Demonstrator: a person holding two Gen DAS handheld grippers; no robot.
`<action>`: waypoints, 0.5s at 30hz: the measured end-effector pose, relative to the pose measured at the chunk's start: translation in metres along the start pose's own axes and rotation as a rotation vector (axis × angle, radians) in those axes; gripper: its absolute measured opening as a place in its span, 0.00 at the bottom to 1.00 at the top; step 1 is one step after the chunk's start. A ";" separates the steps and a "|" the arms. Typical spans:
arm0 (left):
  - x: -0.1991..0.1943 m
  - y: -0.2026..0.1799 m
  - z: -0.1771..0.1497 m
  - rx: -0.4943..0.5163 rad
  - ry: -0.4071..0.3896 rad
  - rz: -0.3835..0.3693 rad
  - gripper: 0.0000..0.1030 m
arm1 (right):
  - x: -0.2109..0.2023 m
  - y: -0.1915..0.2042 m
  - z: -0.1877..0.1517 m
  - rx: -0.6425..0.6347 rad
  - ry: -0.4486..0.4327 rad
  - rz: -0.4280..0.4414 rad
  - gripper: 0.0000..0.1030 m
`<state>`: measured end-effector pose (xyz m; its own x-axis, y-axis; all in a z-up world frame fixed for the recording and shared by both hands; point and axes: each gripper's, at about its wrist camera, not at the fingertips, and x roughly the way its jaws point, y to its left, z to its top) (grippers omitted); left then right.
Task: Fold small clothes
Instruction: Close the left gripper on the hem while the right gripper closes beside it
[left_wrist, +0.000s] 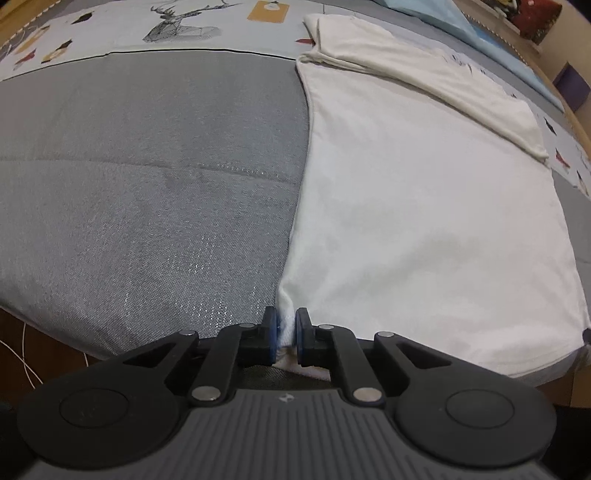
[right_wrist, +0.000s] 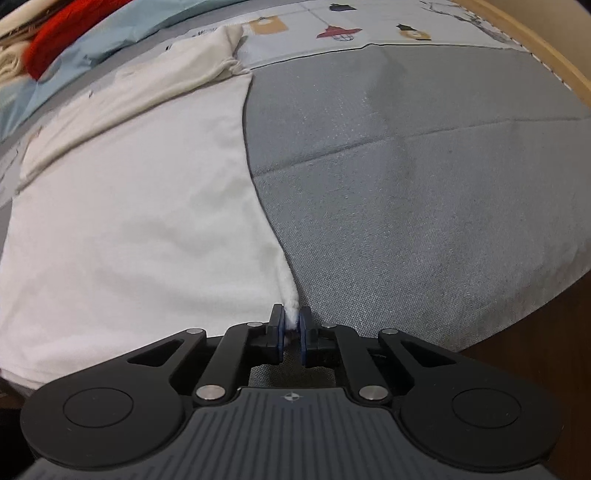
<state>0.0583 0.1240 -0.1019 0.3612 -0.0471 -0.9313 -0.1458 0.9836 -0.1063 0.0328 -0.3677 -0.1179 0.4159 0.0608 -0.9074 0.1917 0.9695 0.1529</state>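
Observation:
A white garment (left_wrist: 424, 206) lies flat on a grey bedspread (left_wrist: 147, 184), with a folded-over band across its far end (left_wrist: 424, 74). My left gripper (left_wrist: 285, 325) is shut on the garment's near left corner at the bed's front edge. In the right wrist view the same white garment (right_wrist: 129, 221) fills the left half, and my right gripper (right_wrist: 291, 325) is shut on its near right corner. The cloth bunches into a small ridge between each pair of pads.
A printed sheet with a deer drawing (left_wrist: 177, 26) and lamp pictures (right_wrist: 338, 33) covers the far part of the bed. A light blue pillow (left_wrist: 461, 22) and red cloth (right_wrist: 62, 40) lie beyond the garment. The wooden bed edge (right_wrist: 535, 40) runs at right.

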 end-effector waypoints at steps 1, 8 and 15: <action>0.001 0.000 0.000 0.003 0.001 0.002 0.10 | 0.001 -0.001 0.001 0.003 0.003 0.000 0.08; 0.002 0.000 -0.001 0.008 0.001 0.005 0.11 | 0.003 0.001 0.000 -0.007 0.002 -0.005 0.08; -0.001 -0.001 -0.001 0.009 -0.018 -0.008 0.07 | -0.011 0.000 -0.001 -0.007 -0.053 0.014 0.07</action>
<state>0.0568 0.1230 -0.1009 0.3790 -0.0517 -0.9240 -0.1344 0.9848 -0.1102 0.0272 -0.3677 -0.1080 0.4651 0.0624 -0.8830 0.1794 0.9702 0.1630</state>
